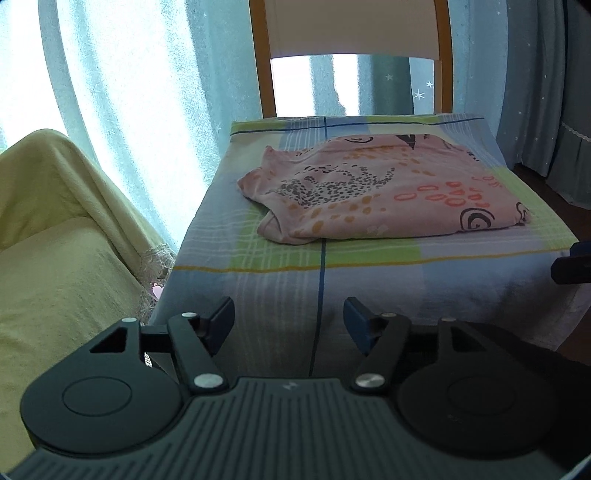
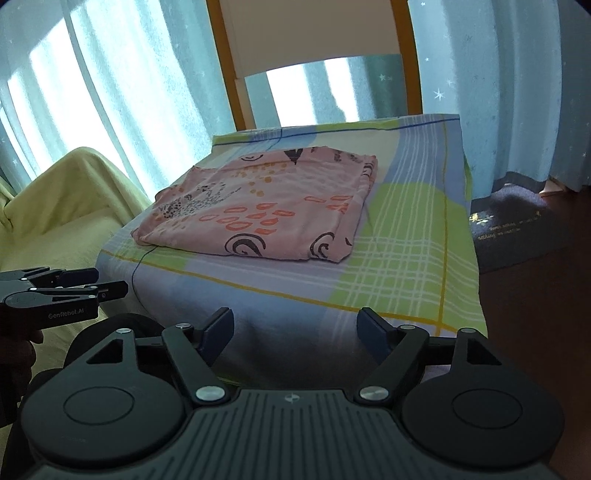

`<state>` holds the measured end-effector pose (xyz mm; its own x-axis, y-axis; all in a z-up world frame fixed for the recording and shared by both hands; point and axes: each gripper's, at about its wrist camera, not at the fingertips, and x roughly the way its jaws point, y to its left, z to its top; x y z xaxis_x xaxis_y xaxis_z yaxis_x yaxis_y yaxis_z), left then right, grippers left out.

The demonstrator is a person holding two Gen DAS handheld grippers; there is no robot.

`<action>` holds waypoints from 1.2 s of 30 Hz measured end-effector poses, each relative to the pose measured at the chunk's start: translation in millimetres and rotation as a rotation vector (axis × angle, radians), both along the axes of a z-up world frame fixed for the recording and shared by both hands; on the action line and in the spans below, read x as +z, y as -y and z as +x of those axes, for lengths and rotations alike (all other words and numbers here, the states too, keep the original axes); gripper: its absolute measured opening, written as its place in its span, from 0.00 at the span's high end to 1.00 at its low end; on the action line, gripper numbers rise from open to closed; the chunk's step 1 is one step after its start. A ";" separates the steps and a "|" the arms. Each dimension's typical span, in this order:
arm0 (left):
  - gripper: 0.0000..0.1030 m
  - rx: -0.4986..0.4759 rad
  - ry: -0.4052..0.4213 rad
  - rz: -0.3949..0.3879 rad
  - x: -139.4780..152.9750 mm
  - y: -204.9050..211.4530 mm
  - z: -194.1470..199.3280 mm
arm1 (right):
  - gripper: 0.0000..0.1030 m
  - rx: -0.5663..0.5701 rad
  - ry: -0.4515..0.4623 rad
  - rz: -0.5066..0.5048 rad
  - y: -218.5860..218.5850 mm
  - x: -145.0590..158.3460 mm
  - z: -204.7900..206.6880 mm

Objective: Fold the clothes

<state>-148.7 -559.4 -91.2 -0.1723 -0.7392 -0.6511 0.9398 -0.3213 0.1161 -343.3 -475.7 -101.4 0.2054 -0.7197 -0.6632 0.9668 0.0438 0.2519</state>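
Note:
A pink patterned garment (image 1: 384, 192) (image 2: 258, 210) lies folded into a flat rectangle on a chair seat covered with a checked blue and green cloth (image 1: 295, 258) (image 2: 406, 266). My left gripper (image 1: 289, 319) hangs open in front of the seat's near edge, nothing between its fingers. It also shows from the side at the left of the right wrist view, where the left gripper (image 2: 112, 282) has its jaws apart. My right gripper (image 2: 295, 328) stands open before the draped front of the seat, empty too. Both grippers are well short of the garment.
The wooden chair back (image 1: 352, 29) (image 2: 317, 33) rises behind the seat. Pale curtains (image 1: 129, 92) hang behind. A yellow-covered sofa (image 1: 55, 240) (image 2: 66, 206) stands to the left. A dark mat (image 2: 517, 225) lies on the brown floor at the right.

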 end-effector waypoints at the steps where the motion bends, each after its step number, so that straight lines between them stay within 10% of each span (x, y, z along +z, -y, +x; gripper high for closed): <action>1: 0.39 -0.002 -0.001 0.001 0.3 -0.5 -0.2 | 0.24 0.000 0.001 0.004 0.7 -0.3 1.8; 17: 0.25 -0.068 -0.017 -0.038 6.6 -3.7 -5.0 | 0.11 -0.010 -0.012 -0.008 0.3 4.2 9.6; 23: 0.23 -0.145 -0.018 -0.067 14.7 9.9 -19.9 | 0.17 0.005 -0.052 -0.066 19.2 14.3 1.6; 28: 0.23 -0.338 0.073 -0.142 18.3 11.8 -66.9 | 0.41 0.012 0.029 -0.042 36.7 7.1 -14.3; 36: 0.23 -0.471 0.193 -0.156 2.8 29.5 -123.1 | 0.44 -0.001 0.094 -0.020 50.7 -4.4 -40.3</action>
